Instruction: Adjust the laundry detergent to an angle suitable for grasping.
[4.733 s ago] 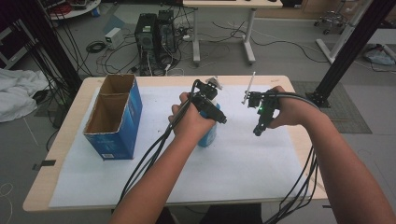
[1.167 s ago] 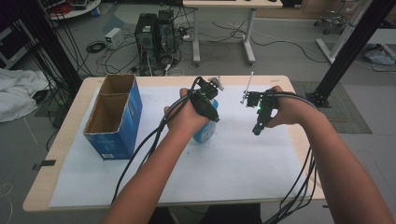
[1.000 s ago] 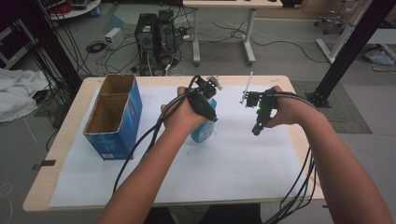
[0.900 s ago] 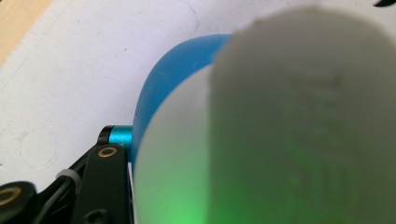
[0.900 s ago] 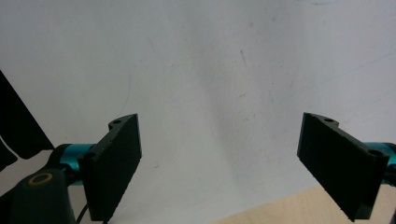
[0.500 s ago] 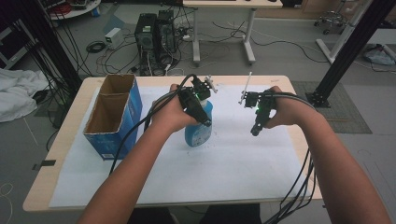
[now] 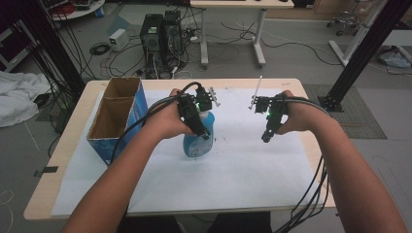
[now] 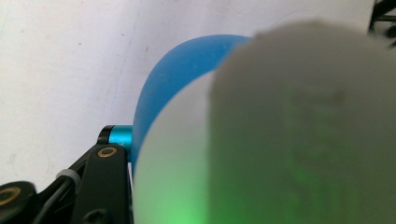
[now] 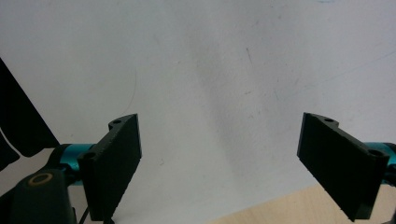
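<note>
From above, a translucent blue plastic spray bottle (image 7: 197, 138) with a white top stood upright near the middle of the white paper-covered wooden table (image 7: 233, 170), right of an open blue cardboard box (image 7: 116, 119). The left gripper (image 7: 201, 132) sat against the bottle's upper part, while the right gripper (image 7: 266, 137) hung well apart to the right, pointing down.

In the left gripper view, the blurred white top (image 8: 280, 135) pressed close; whether the jaws clamped it I could not tell.

In the right gripper view, the right gripper (image 9: 219, 163) stood spread wide over bare paper.
</note>
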